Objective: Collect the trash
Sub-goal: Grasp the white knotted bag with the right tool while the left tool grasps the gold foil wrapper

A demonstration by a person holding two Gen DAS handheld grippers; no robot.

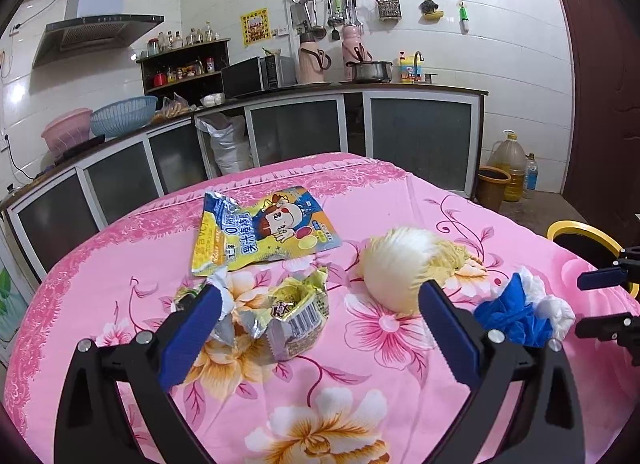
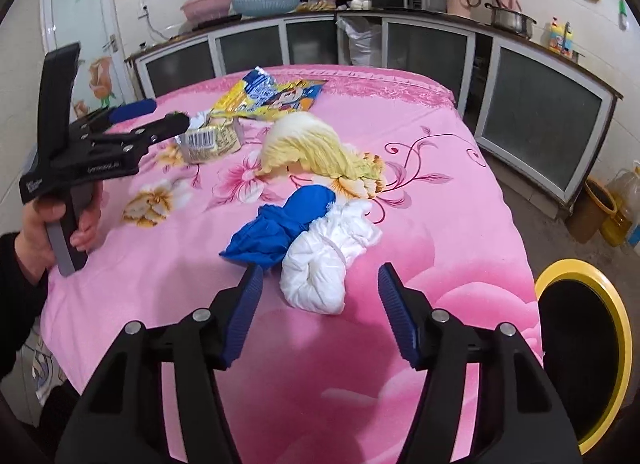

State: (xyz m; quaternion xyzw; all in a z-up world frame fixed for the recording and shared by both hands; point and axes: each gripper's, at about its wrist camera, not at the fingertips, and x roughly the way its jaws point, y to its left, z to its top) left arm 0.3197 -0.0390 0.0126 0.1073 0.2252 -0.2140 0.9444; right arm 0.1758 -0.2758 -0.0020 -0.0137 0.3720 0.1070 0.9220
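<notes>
On the pink floral cloth point(image 1: 120, 256) lie a flat yellow-blue snack bag point(image 1: 264, 232), a crumpled foil wrapper point(image 1: 288, 320), a pale cabbage chunk point(image 1: 408, 264) and a blue-and-white wad of plastic point(image 1: 520, 312). My left gripper point(image 1: 322, 290) is open, its fingers either side of the crumpled wrapper without pressing it. My right gripper point(image 2: 320, 271) is open just short of the wad point(image 2: 312, 240), with the white end between its fingertips and the pads off it. The right wrist view also shows the left gripper point(image 2: 170, 112) beside the wrapper point(image 2: 212, 140), and the cabbage point(image 2: 316, 144).
A black bin with a yellow rim point(image 2: 624, 324) stands off the table's right edge. A person's hand point(image 2: 40, 224) holds the left gripper's handle. Kitchen cabinets point(image 1: 296, 128) run behind the table. A yellow bucket point(image 1: 492, 184) and an oil jug point(image 1: 512, 160) sit on the floor.
</notes>
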